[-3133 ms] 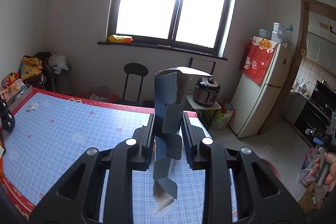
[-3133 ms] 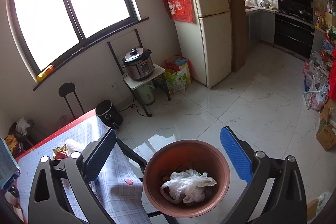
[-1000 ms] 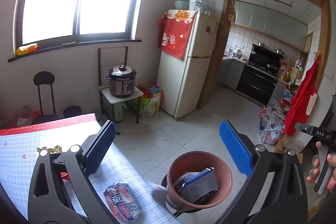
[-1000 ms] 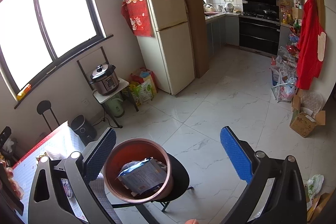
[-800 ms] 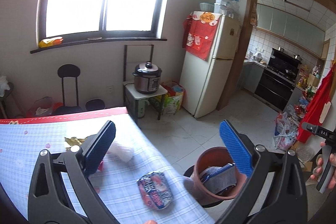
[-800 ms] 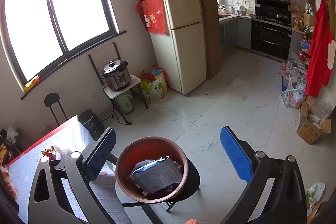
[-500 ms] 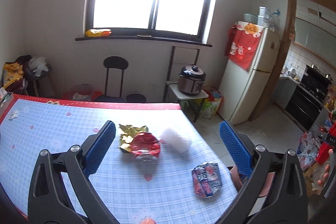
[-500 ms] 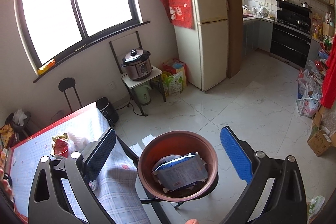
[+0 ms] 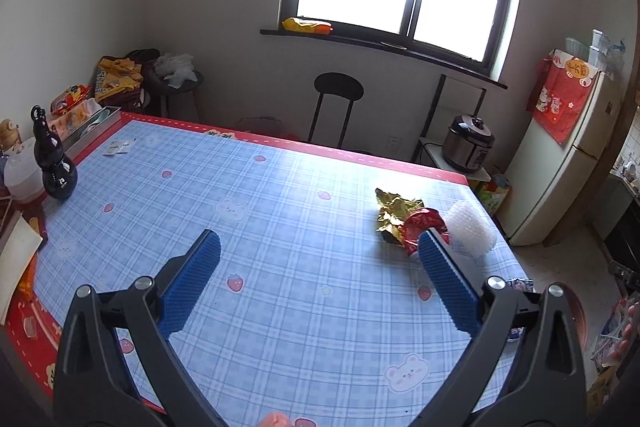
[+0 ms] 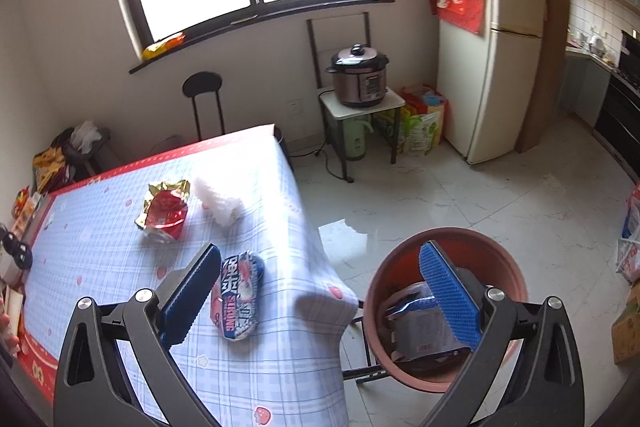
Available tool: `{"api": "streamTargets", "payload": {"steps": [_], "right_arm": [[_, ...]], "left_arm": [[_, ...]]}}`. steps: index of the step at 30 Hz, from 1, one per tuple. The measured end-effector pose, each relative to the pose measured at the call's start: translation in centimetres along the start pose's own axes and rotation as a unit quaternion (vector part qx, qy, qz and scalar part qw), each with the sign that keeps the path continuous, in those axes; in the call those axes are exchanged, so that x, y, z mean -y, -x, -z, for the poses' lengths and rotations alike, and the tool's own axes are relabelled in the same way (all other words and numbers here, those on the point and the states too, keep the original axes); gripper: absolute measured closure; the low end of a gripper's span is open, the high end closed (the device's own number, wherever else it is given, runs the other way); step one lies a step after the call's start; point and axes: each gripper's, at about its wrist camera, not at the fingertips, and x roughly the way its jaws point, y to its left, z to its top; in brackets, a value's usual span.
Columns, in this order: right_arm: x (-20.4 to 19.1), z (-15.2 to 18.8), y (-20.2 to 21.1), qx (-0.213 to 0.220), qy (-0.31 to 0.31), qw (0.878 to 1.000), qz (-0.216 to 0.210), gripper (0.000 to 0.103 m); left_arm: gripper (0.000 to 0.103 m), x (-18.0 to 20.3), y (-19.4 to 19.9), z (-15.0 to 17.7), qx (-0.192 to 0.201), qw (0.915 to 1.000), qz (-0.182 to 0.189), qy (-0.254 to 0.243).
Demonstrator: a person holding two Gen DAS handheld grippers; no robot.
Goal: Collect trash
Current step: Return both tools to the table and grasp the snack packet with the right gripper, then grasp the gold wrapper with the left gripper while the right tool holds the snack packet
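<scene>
- Trash lay on the blue checked bench [image 9: 280, 227]: a crumpled gold wrapper [image 9: 394, 213] touching a red wrapper [image 9: 424, 227], with a white foam roll [image 9: 470, 233] just beside them, right of centre in the left wrist view.
- In the right wrist view the same red wrapper [image 10: 166, 215] and foam roll [image 10: 218, 203] sat left of centre, and a blue and white snack packet [image 10: 237, 297] lay lower down, near the bench edge.
- The left gripper [image 9: 320, 285] hung over the bench with its blue fingers [image 9: 192, 283] spread wide and nothing between them; the right finger's tip overlapped the red wrapper in the picture.
- The right gripper [image 10: 320, 287] was likewise released and empty, its left finger just beside the snack packet, its right finger in front of the bin.
- The brown round bin [image 10: 444, 307] stood off the bench corner at the lower right, with a blue and grey flattened package [image 10: 420, 327] inside.
- A black gourd-shaped bottle [image 9: 54, 163] stood at the bench's left edge.
- A pressure cooker [image 10: 358, 75] sat on a small stand by the fridge [image 10: 492, 47].
</scene>
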Motion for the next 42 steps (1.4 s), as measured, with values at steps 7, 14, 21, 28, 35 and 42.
{"api": "streamTargets", "payload": {"steps": [7, 14, 21, 28, 35, 42], "right_arm": [[-5.4, 2.3, -6.8, -0.066, 0.062, 0.996, -0.018, 0.022], [-7.2, 4.5, -11.3, -0.102, 0.044, 0.994, -0.002, 0.029], [-8.2, 5.4, -13.7, -0.119, 0.034, 0.992, 0.011, 0.032], [-10.0, 6.1, -15.4, -0.134, 0.037, 0.99, 0.016, 0.034], [-11.9, 6.3, -16.0, -0.145, 0.036, 0.989, -0.006, 0.064], [-13.2, 5.3, -14.3, -0.139, 0.029, 0.989, -0.049, 0.092]], "left_arm": [[0.006, -4.6, -0.7, 1.2, -0.015, 0.9993, -0.013, 0.033], [0.006, -9.1, -1.6, 2.3, -0.034, 0.9968, -0.041, 0.06], [0.006, -12.5, -3.2, 2.5, -0.063, 0.9944, -0.033, 0.078], [0.006, -13.2, -4.2, 2.8, -0.081, 0.994, -0.026, 0.069], [0.006, -13.3, -4.3, 3.3, -0.088, 0.9938, -0.037, 0.056], [0.006, -12.8, -3.9, 3.5, -0.086, 0.994, -0.041, 0.054]]}}
